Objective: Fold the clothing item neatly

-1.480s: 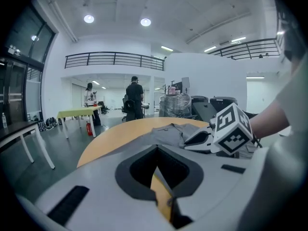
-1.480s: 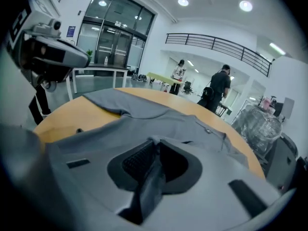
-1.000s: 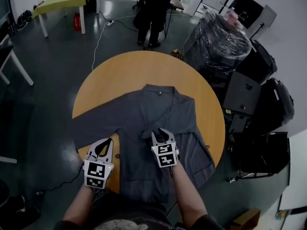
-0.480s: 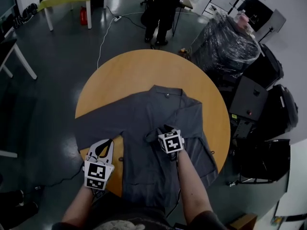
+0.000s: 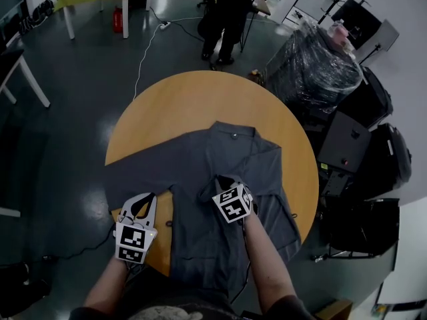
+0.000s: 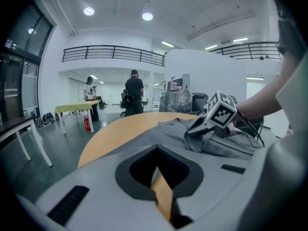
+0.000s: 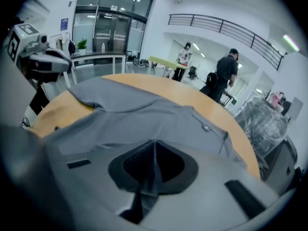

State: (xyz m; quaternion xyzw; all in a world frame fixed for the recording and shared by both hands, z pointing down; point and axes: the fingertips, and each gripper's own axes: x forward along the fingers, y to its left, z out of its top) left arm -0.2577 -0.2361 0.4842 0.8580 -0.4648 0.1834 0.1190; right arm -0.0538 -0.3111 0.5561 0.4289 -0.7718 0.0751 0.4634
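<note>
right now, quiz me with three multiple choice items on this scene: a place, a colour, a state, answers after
1. Where does the shirt's collar lie? A nearest the person B farthest from the person C toward the person's left
2. What colour is the shirt? A grey B red C white
3. What state is the right gripper in? A wide open B shut on shirt fabric C out of view
Answers: 1 B, the collar points toward the round table's far side; 2 A, grey in every view; 3 B, its jaws have just been closing and pinch a grey fold.
</note>
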